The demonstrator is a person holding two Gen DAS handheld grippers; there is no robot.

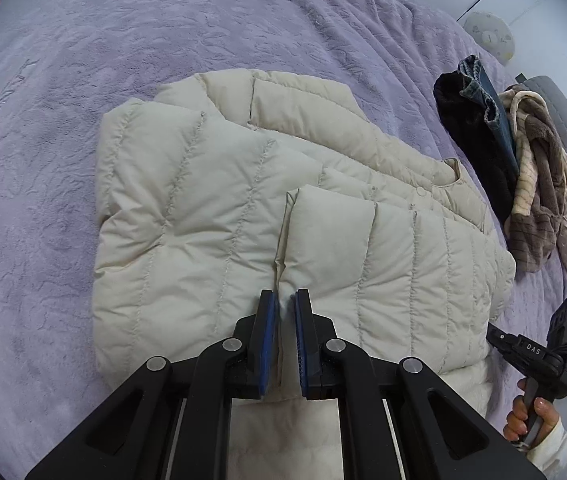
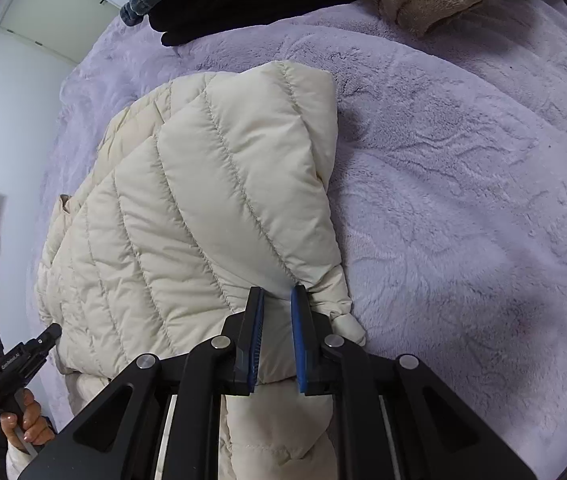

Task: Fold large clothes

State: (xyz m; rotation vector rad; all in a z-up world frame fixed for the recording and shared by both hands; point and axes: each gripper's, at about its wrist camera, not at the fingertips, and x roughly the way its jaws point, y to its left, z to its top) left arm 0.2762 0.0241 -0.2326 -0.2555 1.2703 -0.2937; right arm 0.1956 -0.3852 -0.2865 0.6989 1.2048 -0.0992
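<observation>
- Slipping is the biggest risk: the jacket [image 1: 267, 216] is puffy and smooth, and each gripper bites only a thin pinch of it, so a quick pull could drag the fabric out and the fold would fall open.
- Uneven motion is the next risk. If one hand goes faster than the other, the folded layers may slide apart and the edges will not match.
- Trapped air may also push the top layer back up when it is let go, I think.
- The jacket is cream, quilted in stitched channels, already folded in several layers. It lies on the lilac blanket [image 1: 83, 60], in the middle of the left view.
- A pile of dark and brown clothes [image 1: 515, 160] is at 3 o'clock of the jacket, near but apart from it.
- The left gripper [image 1: 283, 300] has its jaws nearly together, holding a fold of the jacket at 6 o'clock.
- The right gripper [image 2: 277, 300] has narrow jaws with jacket fabric between the pads, beside the cuff [image 2: 347, 324] at 4 o'clock.
</observation>
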